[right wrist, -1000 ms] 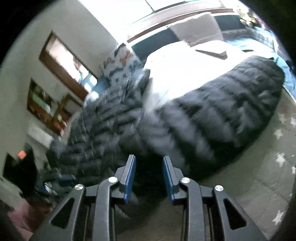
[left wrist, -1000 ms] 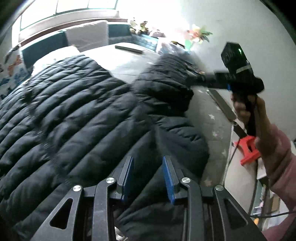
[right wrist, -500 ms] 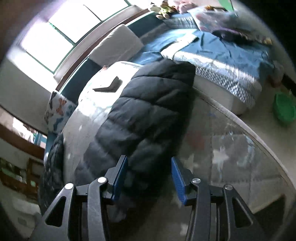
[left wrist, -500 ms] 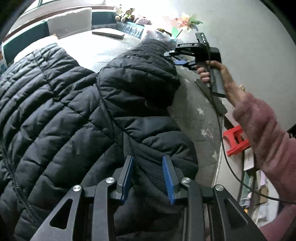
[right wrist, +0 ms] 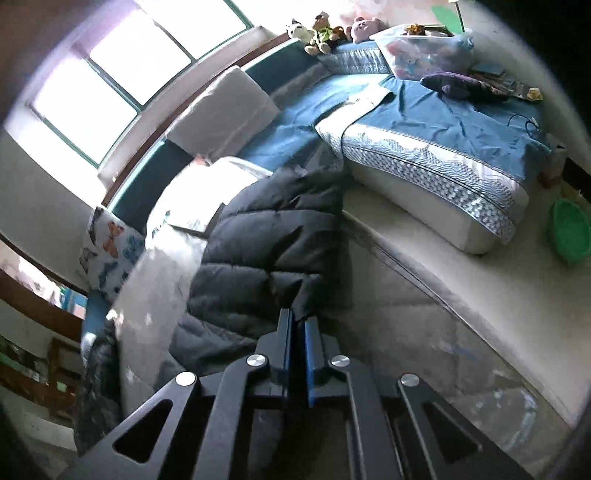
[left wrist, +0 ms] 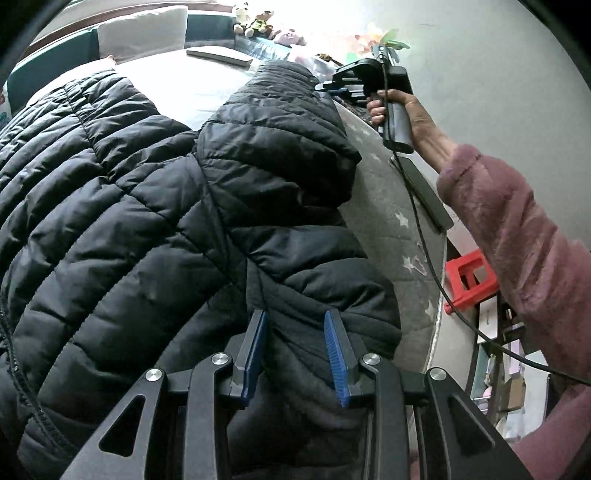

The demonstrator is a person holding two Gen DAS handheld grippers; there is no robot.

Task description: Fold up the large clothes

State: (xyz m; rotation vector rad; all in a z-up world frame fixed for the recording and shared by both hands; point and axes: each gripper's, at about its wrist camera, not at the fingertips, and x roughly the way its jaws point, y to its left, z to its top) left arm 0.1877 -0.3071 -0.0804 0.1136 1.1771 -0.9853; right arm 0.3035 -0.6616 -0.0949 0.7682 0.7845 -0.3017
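A large black quilted puffer jacket (left wrist: 147, 221) lies spread over a grey star-print mattress (left wrist: 391, 221). My left gripper (left wrist: 295, 332) is open, its blue pads on either side of a fold of the jacket's near edge. My right gripper (right wrist: 298, 325) is shut on the end of the jacket's sleeve (right wrist: 273, 243), which stretches away toward the back. In the left wrist view the right gripper (left wrist: 328, 86) is at the sleeve's far end, held by a hand in a pink sleeve.
A blue-covered bed (right wrist: 443, 122) with a white cushion (right wrist: 225, 110), soft toys (right wrist: 325, 29) and a clear bin (right wrist: 424, 51) stands at the back. A green bowl (right wrist: 569, 232) is at right. A red stool (left wrist: 469, 280) stands beside the mattress.
My right gripper has closed on the sleeve end; it was open half a second ago. The left gripper has come closer to the jacket's near edge and stays open.
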